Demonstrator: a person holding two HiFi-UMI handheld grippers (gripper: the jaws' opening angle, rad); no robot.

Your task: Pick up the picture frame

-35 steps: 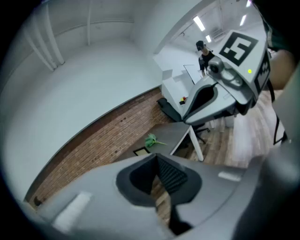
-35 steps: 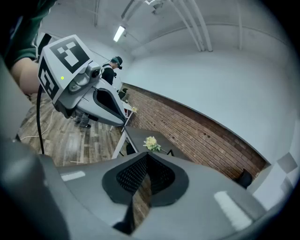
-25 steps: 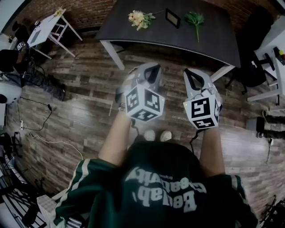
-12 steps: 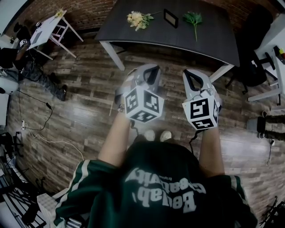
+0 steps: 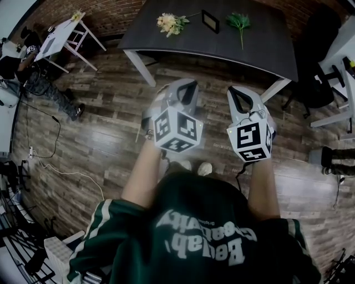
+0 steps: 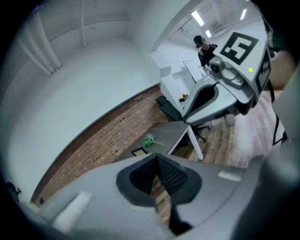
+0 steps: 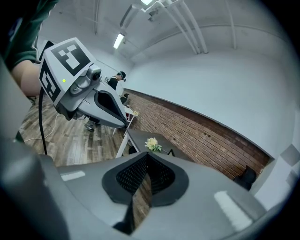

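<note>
The jaws of the left gripper (image 6: 157, 161) are pressing together at their tips, with nothing between the ribbed pads. The jaws of the right gripper (image 7: 146, 161) are likewise meeting pad against pad and pinching nothing. Both grippers are hanging side by side over the wooden floor (image 5: 105, 122), each in a bare hand and each pointing toward the far side of the room. The marker cubes are facing up toward the head camera, the left one (image 5: 177, 128) beside the right one (image 5: 252, 138). Below them, a person in a green jersey with white stripes is filling the near part of the head view.

The picture frame (image 5: 210, 21) is sitting on the dark tabletop (image 5: 266, 44) at the far end of the scene, well apart from both grippers and untouched. It is resting between a bunch of pale yellow flowers (image 5: 171, 23) on its left and a green sprig (image 5: 241, 23) on its right. The table is standing on white legs in front of a brick wall (image 5: 111, 16). A small white table (image 5: 58, 36) is standing at the far left, and a black office chair (image 5: 313, 83) is sitting to the right of the dark tabletop.
</note>
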